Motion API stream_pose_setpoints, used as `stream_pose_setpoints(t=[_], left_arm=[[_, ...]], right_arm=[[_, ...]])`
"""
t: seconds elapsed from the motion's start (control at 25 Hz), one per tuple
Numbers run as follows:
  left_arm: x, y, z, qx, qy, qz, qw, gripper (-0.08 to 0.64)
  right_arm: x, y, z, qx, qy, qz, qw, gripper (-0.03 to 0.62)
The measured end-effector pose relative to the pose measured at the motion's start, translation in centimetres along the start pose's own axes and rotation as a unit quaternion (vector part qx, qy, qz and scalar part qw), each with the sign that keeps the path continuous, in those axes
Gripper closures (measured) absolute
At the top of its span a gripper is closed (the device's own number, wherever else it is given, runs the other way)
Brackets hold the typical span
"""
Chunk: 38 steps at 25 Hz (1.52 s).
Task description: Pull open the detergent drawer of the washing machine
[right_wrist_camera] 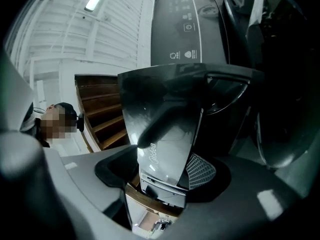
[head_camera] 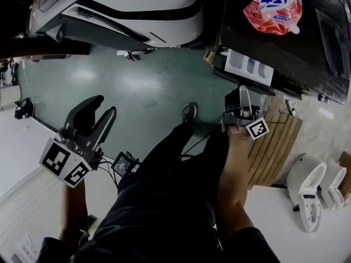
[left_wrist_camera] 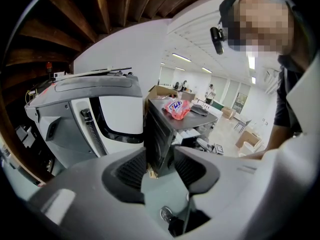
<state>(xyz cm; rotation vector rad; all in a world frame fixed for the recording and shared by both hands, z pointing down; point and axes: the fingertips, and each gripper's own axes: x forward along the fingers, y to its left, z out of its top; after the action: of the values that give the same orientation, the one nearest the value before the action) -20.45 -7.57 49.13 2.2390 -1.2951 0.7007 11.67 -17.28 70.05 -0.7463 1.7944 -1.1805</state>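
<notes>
The dark washing machine [head_camera: 290, 59] stands at the upper right, and a red-and-white detergent bag [head_camera: 274, 4] lies on its top. Its detergent drawer [head_camera: 249, 67] stands pulled out, showing white compartments. My right gripper [head_camera: 241, 100] is at the drawer's front end. In the right gripper view the grey drawer front [right_wrist_camera: 162, 129] fills the gap between the jaws of the right gripper [right_wrist_camera: 157, 170], and the pads bear on its sides. My left gripper [head_camera: 104, 107] hangs open over the green floor at the left, well away from the machine. Nothing is between the jaws of the left gripper [left_wrist_camera: 160, 159].
A large white and grey machine [head_camera: 120, 10] fills the upper left. Wooden steps [head_camera: 277, 147] lie right of my right arm, with white appliances [head_camera: 307, 190] beyond them. The person's dark-clad legs and a shoe [head_camera: 189, 112] stand on the green floor [head_camera: 142, 86].
</notes>
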Motion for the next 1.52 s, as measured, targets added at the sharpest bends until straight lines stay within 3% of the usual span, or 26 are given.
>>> stream_pose_setpoints(t=[0.4, 0.6, 0.68, 0.84, 1.04, 1.28, 1.52], left_arm=[[0.9, -0.5, 1.2, 0.006, -0.012, -0.017, 0.9998, 0.377], [0.6, -0.5, 2.0, 0.011, -0.016, -0.017, 0.9997, 0.377], [0.3, -0.1, 2.3, 0.01, -0.018, -0.013, 0.9997, 0.377], [-0.5, 0.9, 3.1, 0.005, -0.029, -0.006, 0.9996, 0.377], [-0.8, 1.5, 4.5, -0.003, -0.054, -0.007, 0.9985, 0.377], [-0.2, 1.2, 7.0, -0.004, -0.106, -0.028, 0.9939, 0.377], [-1.3, 0.9, 8.9, -0.006, -0.144, -0.037, 0.9888, 0.377]], right_arm=[[-3.9, 2.5, -2.0, 0.02, 0.033, -0.02, 0.999, 0.311], [-4.1, 2.6, -1.8, 0.021, 0.008, -0.035, 0.999, 0.307], [-4.0, 2.4, -1.8, 0.021, 0.02, -0.036, 0.999, 0.303], [-4.8, 1.7, -2.7, 0.029, 0.064, -0.088, 0.994, 0.29], [-5.9, 1.4, -3.4, 0.003, 0.106, -0.174, 0.979, 0.285], [-6.2, 2.9, -2.4, -0.075, 0.165, -0.24, 0.954, 0.287], [-8.9, 4.5, 2.1, -0.145, 0.153, -0.339, 0.917, 0.29]])
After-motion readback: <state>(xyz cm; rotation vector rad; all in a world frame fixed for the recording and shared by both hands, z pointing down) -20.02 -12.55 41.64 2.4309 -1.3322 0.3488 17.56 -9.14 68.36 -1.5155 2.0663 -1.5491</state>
